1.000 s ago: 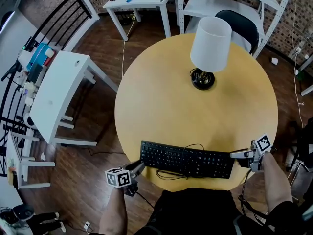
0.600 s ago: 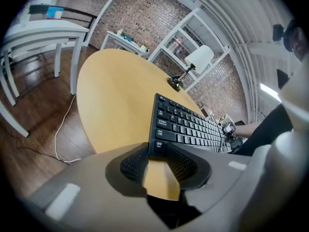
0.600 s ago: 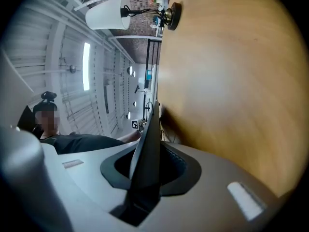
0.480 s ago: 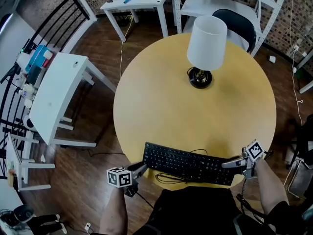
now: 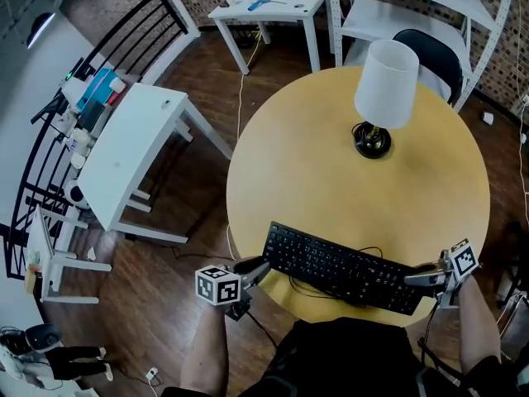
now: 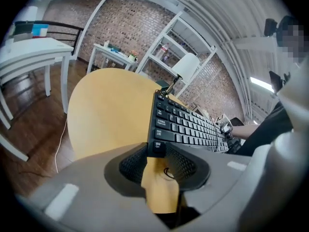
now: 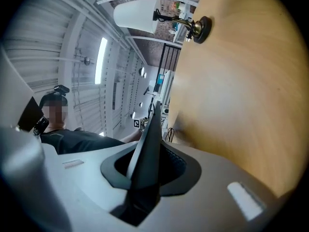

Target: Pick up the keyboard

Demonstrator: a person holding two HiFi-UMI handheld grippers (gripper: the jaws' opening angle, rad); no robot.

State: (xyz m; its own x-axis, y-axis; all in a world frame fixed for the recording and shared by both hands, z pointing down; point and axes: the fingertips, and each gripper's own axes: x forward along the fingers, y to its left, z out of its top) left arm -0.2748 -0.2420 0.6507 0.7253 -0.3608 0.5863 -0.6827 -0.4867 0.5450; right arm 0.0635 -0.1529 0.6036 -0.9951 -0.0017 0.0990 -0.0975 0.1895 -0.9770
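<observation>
With my left gripper [image 5: 258, 267], its jaws having just closed further, and my right gripper [image 5: 417, 278] each pinching one end of the keyboard [image 5: 343, 270], it seems barely lifted over the table's [image 5: 314, 180] near edge, and raising it clear remains.

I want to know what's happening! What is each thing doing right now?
keyboard: gripped at both ends.
left tongs: just closed further, clamped on keyboard's corner.
right tongs: clamped on keyboard's other end.
lamp: standing upright on the table.
</observation>
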